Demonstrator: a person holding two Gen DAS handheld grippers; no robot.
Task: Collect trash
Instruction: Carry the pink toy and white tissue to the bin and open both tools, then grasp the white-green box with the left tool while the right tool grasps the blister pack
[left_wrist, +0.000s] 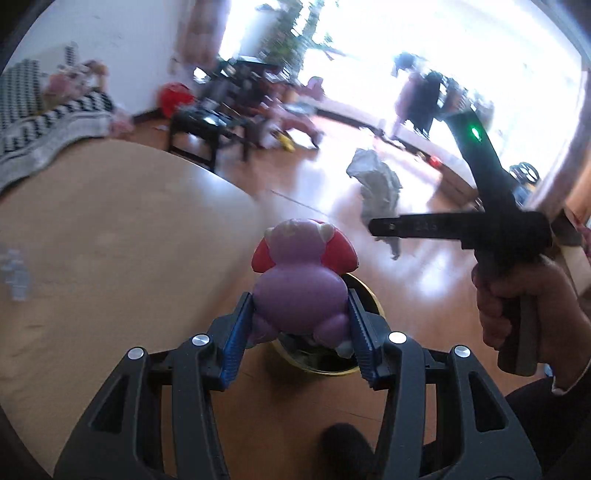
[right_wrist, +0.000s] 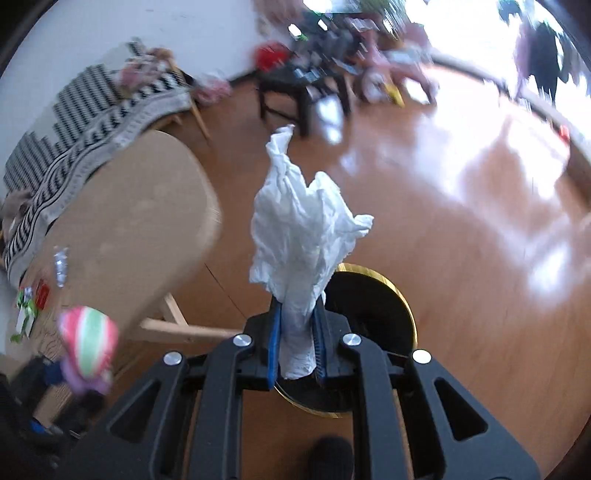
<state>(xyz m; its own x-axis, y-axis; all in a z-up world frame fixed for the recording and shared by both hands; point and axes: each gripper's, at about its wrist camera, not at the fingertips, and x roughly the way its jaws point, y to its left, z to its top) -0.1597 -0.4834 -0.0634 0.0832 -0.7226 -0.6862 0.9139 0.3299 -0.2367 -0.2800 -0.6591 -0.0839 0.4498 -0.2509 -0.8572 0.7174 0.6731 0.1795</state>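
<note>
My left gripper (left_wrist: 300, 299) is shut on a purple and red toy figure (left_wrist: 301, 280), its blue pads pressing both sides. Right under the toy stands a gold-rimmed bin (left_wrist: 373, 297) on the wooden floor. My right gripper (right_wrist: 298, 306) is shut on a crumpled white tissue (right_wrist: 299, 229) that sticks up past the fingertips. The same bin (right_wrist: 400, 293), black inside, lies directly below it. In the left wrist view a person's hand (left_wrist: 517, 295) grips the right gripper's black handle, with the tissue (left_wrist: 380, 184) showing grey beyond it.
A rounded beige table (left_wrist: 110, 240) (right_wrist: 140, 221) stands left of the bin, with small wrappers (right_wrist: 61, 266) on it. Behind are a striped blanket (left_wrist: 55, 122), a black low table (left_wrist: 207, 129) and floor clutter. A person (left_wrist: 417, 99) stands by the bright window.
</note>
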